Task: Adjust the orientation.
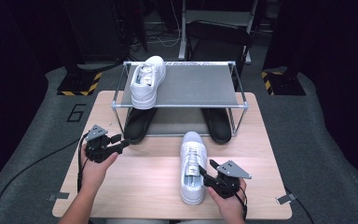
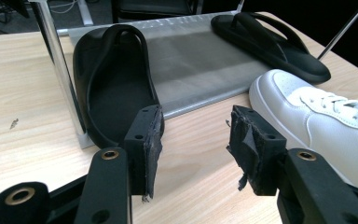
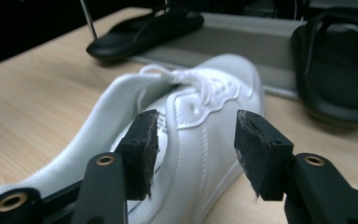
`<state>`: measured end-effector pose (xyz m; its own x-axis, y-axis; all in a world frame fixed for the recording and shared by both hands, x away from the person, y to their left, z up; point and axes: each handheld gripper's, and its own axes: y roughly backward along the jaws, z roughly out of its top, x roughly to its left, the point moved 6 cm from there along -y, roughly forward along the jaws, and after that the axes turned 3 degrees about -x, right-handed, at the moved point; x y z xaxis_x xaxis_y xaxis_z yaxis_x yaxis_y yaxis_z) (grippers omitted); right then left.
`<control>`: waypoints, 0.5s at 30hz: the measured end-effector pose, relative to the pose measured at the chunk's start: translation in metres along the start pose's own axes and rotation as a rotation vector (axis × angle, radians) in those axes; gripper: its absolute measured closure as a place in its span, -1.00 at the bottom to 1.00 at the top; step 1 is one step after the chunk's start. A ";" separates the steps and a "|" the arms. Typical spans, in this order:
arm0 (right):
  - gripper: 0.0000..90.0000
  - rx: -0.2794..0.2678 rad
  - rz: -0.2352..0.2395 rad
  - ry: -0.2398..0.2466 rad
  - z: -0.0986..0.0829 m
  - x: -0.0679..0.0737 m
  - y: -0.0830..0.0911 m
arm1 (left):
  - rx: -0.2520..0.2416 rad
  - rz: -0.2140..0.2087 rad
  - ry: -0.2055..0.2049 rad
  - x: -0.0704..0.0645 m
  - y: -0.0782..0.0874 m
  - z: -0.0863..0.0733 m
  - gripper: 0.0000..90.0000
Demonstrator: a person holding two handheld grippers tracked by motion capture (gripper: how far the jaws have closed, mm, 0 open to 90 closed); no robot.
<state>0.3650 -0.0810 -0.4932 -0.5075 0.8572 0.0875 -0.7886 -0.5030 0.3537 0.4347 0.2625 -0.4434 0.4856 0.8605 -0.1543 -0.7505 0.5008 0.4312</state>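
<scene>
A white sneaker (image 1: 192, 168) lies on the wooden table, toe toward the rack; it is close in the right gripper view (image 3: 200, 116). My right gripper (image 1: 208, 171) is open at its right side near the heel. In its own view my right gripper (image 3: 193, 144) has the shoe's collar wall between its pads, one pad over the opening, one outside. A second white sneaker (image 1: 147, 83) rests on the rack's top shelf. My left gripper (image 1: 122, 142) is open and holds nothing, in front of the left black slide (image 1: 139, 125); its own view shows my left gripper (image 2: 193, 144) beside that slide (image 2: 112, 84).
A metal-framed rack (image 1: 182, 86) stands at the table's far side. A second black slide (image 1: 216, 125) lies on its lower shelf at the right. The rack's chrome post (image 2: 63, 74) stands just left of the near slide. Bare tabletop (image 1: 135, 182) lies between my hands.
</scene>
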 end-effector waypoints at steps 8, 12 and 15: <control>0.29 0.082 -0.034 0.005 -0.009 0.005 -0.018 | -0.013 -0.004 0.036 0.002 0.001 -0.009 0.16; 0.40 0.093 -0.027 0.002 -0.008 0.004 -0.018 | -0.012 0.001 0.041 0.003 0.002 -0.013 0.16; 0.48 0.093 -0.023 0.009 -0.007 0.003 -0.017 | -0.014 0.001 0.046 0.005 0.003 -0.014 0.16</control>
<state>0.3743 -0.0701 -0.5055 -0.4934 0.8670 0.0700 -0.7646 -0.4706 0.4404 0.4283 0.2693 -0.4556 0.4641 0.8641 -0.1947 -0.7571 0.5011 0.4192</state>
